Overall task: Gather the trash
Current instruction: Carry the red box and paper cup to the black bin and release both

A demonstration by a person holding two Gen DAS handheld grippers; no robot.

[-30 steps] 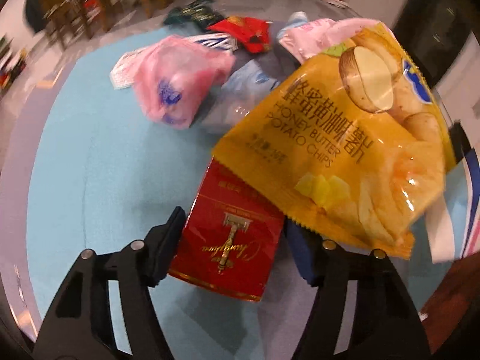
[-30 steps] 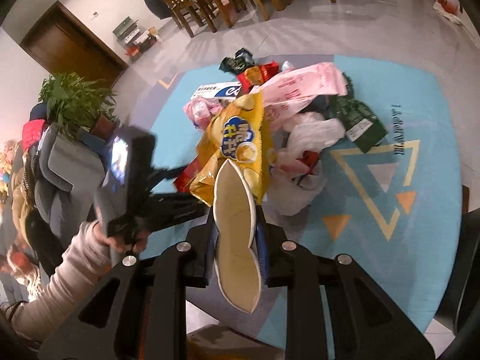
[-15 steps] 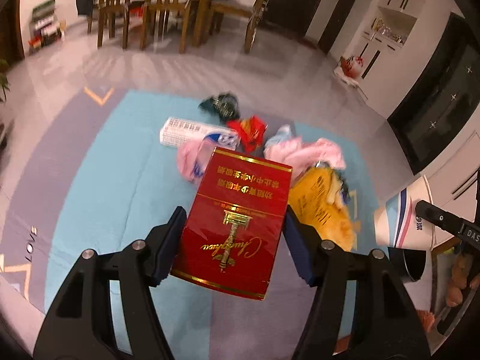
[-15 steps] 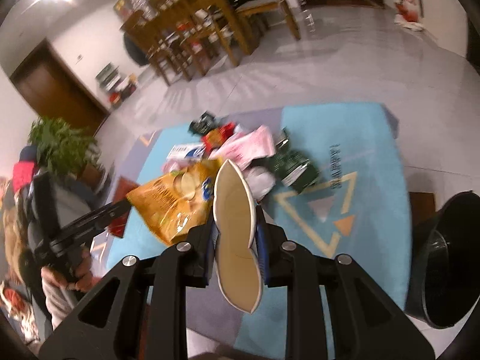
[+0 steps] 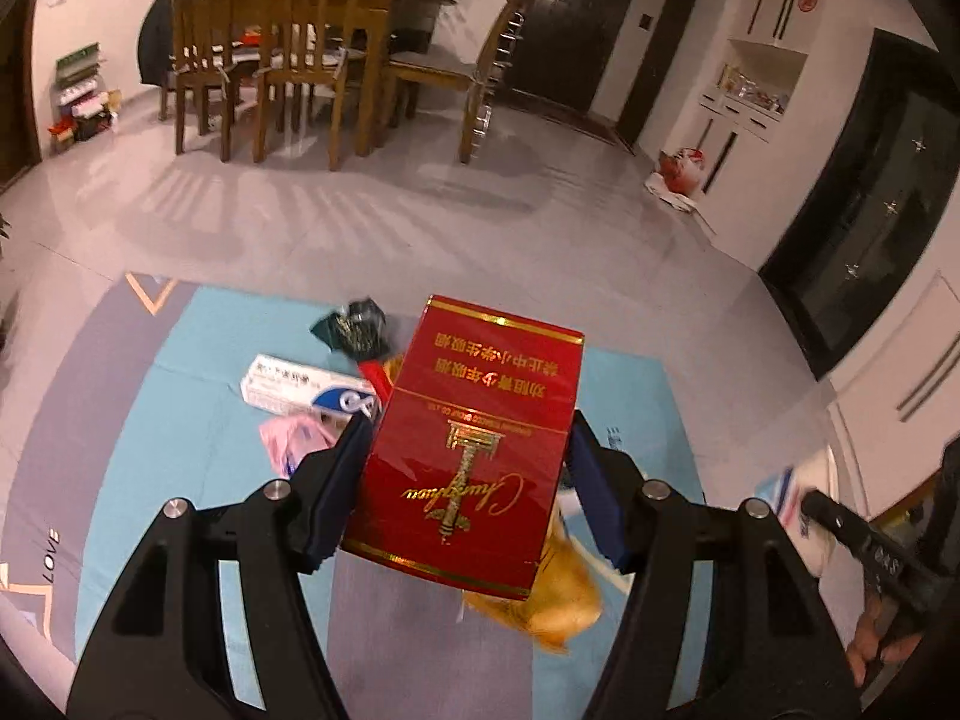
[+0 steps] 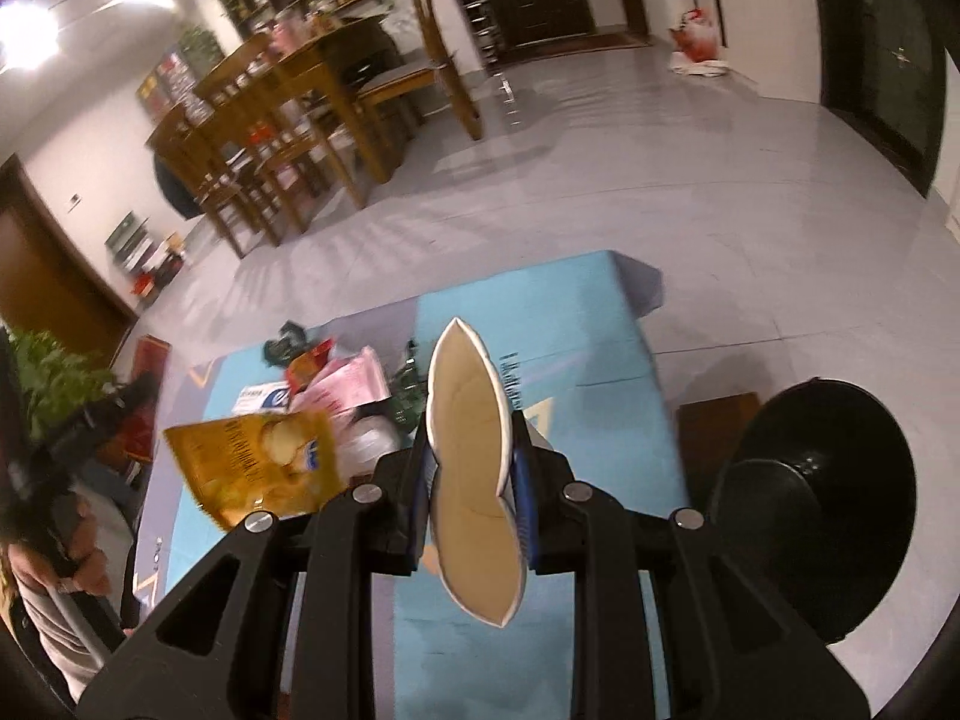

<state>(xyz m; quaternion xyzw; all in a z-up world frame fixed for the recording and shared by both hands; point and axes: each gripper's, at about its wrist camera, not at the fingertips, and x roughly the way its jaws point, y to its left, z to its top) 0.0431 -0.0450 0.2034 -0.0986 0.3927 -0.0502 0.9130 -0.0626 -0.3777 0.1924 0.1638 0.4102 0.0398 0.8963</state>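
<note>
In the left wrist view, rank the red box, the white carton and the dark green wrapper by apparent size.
1. red box, though held close to the camera, so nearness inflates it
2. white carton
3. dark green wrapper

Floor: pale grey glossy tiles (image 5: 372, 222); blue mat (image 5: 180, 420) w/ triangle motifs.
Furniture: wooden dining table (image 5: 384, 6) + chairs (image 5: 300, 54), far side; shelving (image 6: 180, 66) behind.
Doors: dark double door (image 5: 576, 36); brown door (image 6: 36, 276) at left.
Walls: white.
Light: bright ceiling lamps (image 6: 24, 36).
Plant: green, left edge (image 6: 54, 384).
</note>
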